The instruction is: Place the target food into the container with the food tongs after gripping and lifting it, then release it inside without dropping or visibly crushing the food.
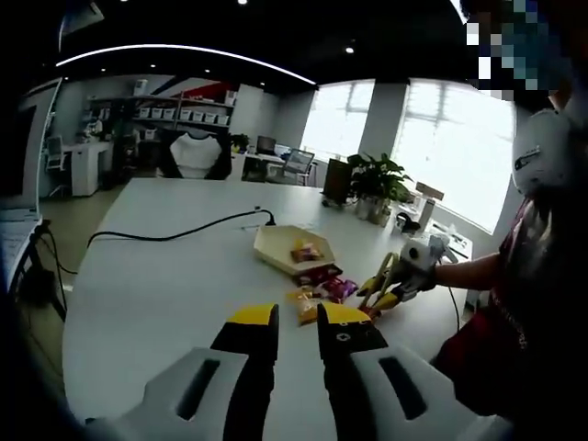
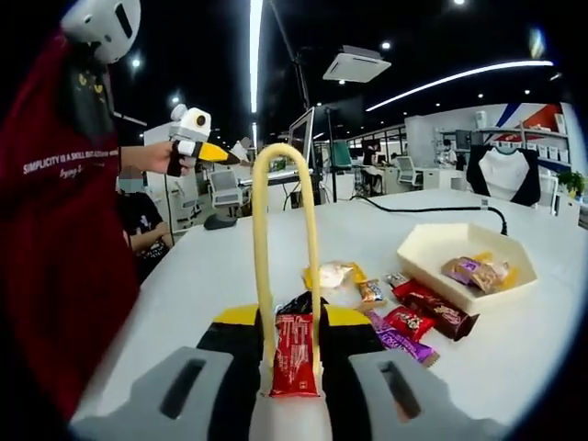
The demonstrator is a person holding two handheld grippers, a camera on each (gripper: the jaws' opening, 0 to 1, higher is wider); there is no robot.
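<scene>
Right gripper [image 2: 292, 344] fingers closed on yellow plastic food tongs [image 2: 285, 248] pinching a red wrapped snack bar [image 2: 294, 354], short of the cream hexagonal tray [image 2: 464, 253] on the white worktop [image 2: 230, 276], left gripper [image 1: 299, 333] fingers slightly parted, empty.

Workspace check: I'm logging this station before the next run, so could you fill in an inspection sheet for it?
Surface: white table, bare over most of its top.
Job's things: yellow food tongs held in the right tool, their tips closed on a red snack packet. Cream hexagonal container already holds a few wrapped snacks.
Clutter: loose snack packets lie on the table beside the container.
Grippers: left tool open and holding nothing; right tool shut on the tongs.
Cables: one black cable runs across the table.
Surroundings: office with shelves, potted plant, windows, desks; a person in a red shirt.
</scene>
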